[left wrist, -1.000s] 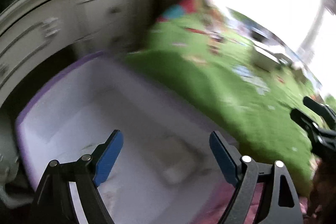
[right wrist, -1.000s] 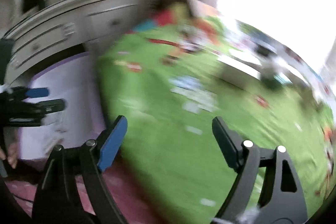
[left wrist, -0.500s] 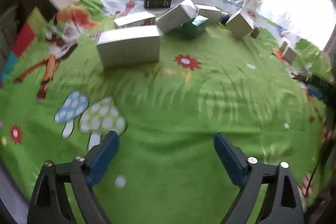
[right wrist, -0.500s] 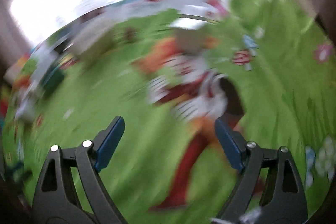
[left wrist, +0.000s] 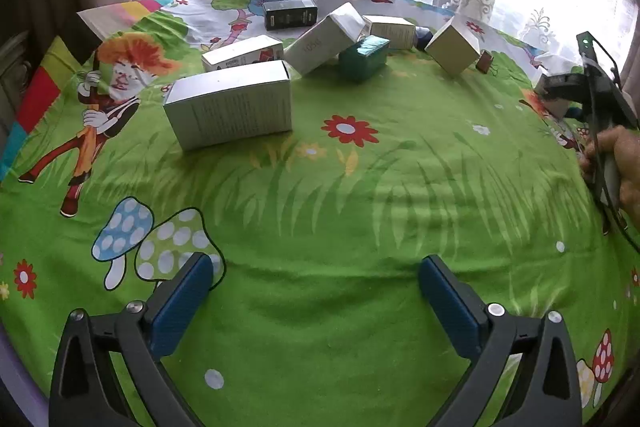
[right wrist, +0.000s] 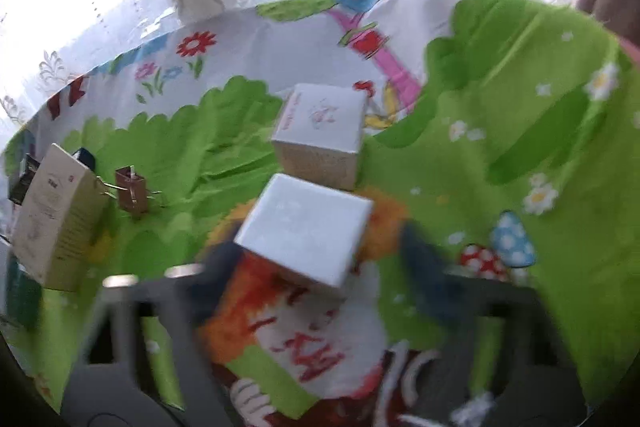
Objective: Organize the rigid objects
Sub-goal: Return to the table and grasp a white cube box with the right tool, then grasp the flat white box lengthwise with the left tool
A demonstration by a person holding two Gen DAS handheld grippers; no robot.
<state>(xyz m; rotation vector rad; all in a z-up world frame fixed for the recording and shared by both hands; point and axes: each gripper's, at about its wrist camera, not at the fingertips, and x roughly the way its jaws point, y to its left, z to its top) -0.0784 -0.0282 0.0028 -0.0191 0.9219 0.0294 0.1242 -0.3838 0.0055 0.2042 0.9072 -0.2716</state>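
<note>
We see the left gripper (left wrist: pixel 316 291) with jaws spread wide, having just been opening, nothing between them, hovering over the green bedsheet (left wrist: pixel 360 211), with the large white box (left wrist: pixel 230 105) well off at eleven o'clock. The right gripper (right wrist: pixel 320 283) has just been closing, blurred pads flanking a white box (right wrist: pixel 306 227) toward twelve o'clock; whether they press it we cannot tell
</note>
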